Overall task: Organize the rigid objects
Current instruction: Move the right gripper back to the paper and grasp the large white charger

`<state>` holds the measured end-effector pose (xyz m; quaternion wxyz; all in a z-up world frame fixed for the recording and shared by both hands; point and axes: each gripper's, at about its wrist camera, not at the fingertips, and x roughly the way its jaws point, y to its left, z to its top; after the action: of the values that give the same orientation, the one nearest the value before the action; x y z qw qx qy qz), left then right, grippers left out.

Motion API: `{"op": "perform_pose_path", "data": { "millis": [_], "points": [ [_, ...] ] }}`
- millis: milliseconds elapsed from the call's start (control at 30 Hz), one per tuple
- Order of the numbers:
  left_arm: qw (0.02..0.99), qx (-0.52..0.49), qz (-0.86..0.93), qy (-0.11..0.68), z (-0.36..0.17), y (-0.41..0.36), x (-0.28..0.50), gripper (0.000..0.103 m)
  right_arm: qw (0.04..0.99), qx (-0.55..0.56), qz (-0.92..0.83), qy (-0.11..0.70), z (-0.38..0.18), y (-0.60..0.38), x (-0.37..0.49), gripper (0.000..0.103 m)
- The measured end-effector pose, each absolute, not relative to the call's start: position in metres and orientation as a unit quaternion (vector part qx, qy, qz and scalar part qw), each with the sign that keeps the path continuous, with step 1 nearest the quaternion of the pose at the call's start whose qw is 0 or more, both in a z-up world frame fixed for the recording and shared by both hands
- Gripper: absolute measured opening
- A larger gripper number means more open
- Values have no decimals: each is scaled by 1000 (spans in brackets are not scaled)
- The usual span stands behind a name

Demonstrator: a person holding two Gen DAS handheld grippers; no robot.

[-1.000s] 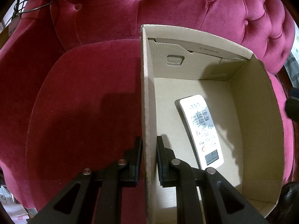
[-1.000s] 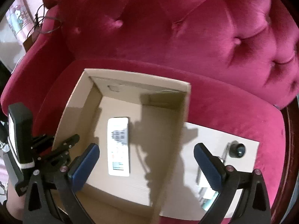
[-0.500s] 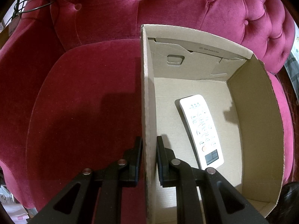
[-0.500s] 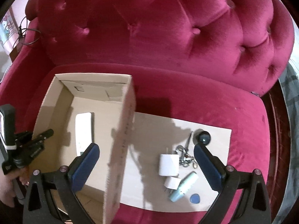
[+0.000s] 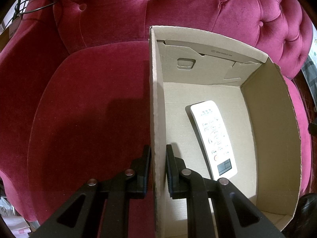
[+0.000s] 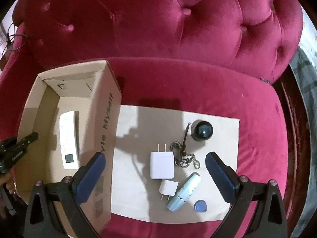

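Cardboard box [image 5: 273, 138] holds white remote [image 5: 215, 138]; left claw [image 5: 157, 168] pinching box wall; right claw [image 6: 155, 170] spread wide.

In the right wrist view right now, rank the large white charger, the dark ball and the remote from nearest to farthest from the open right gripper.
1. large white charger: on the cardboard sheet, just ahead of the right gripper, between its fingers.
2. dark ball: farther up the sheet, toward its right.
3. remote: inside the cardboard box, off to the left, beyond the box wall.
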<state>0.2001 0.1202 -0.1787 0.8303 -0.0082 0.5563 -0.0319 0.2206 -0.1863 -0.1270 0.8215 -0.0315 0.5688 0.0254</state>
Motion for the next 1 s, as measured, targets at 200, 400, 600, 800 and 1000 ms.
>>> {"op": "perform_pose_path", "data": {
  "millis": [200, 400, 600, 800, 1000],
  "points": [
    [830, -8, -31, 556, -179, 120, 200, 16, 818, -32, 16, 575, -148, -195, 218, 103],
    [830, -7, -31, 556, -179, 119, 200, 16, 812, -28, 10, 583, -171, -204, 216, 103],
    [831, -6, -31, 556, -178, 120, 199, 16, 807, -31, 5, 589, -192, -208, 215, 103],
    [831, -5, -31, 556, -178, 119, 198, 16, 801, -35, 2, 597, -207, -209, 215, 103],
    [830, -4, -30, 557, -178, 119, 200, 16, 797, -37, 2, 603, -219, -208, 215, 102]
  ]
}}
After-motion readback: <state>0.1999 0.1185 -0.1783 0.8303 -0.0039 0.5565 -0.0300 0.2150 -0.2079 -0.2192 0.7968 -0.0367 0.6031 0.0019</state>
